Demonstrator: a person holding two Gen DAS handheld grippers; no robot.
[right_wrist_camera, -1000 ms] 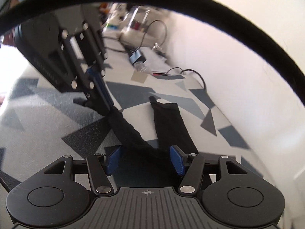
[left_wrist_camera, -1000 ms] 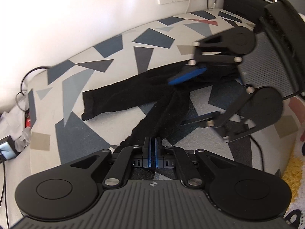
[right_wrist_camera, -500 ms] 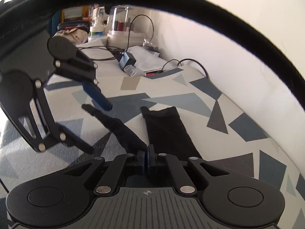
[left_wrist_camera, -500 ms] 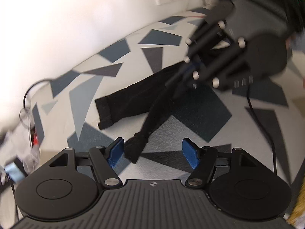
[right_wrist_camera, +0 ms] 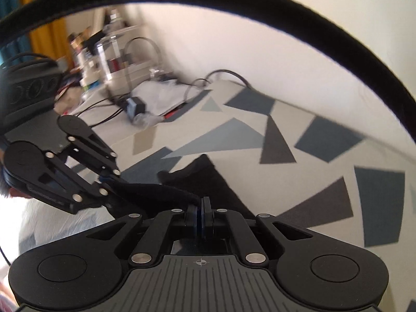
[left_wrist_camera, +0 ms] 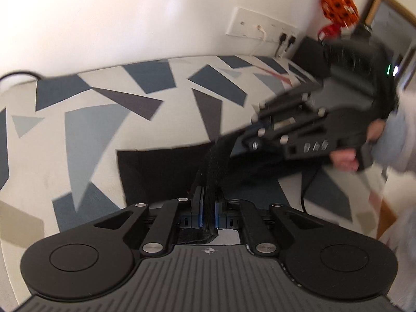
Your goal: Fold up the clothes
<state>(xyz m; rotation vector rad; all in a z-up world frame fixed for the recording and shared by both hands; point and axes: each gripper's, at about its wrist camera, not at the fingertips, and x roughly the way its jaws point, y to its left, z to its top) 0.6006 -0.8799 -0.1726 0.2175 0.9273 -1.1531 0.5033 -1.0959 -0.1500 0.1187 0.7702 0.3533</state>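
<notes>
Left gripper (left_wrist_camera: 208, 209) now re-clamped on black trouser leg (left_wrist_camera: 212, 166), right gripper (right_wrist_camera: 202, 214) likewise pinching it, stretched between.

— That garment (left_wrist_camera: 166, 171) ahead of the left claw (left_wrist_camera: 208, 212): black all over?
— Black, yes. The claw is black too, with blue pads (left_wrist_camera: 199, 213).
— And the sheet (left_wrist_camera: 85, 130) under it?
— Off-white, scattered with triangles in navy, slate blue, charcoal and beige.
— Beyond the right claw (right_wrist_camera: 202, 217)?
— White wall (right_wrist_camera: 234, 52), a mustard-yellow curtain (right_wrist_camera: 49, 36) far left. A grey sleeve (left_wrist_camera: 400, 135) behind it.
</notes>
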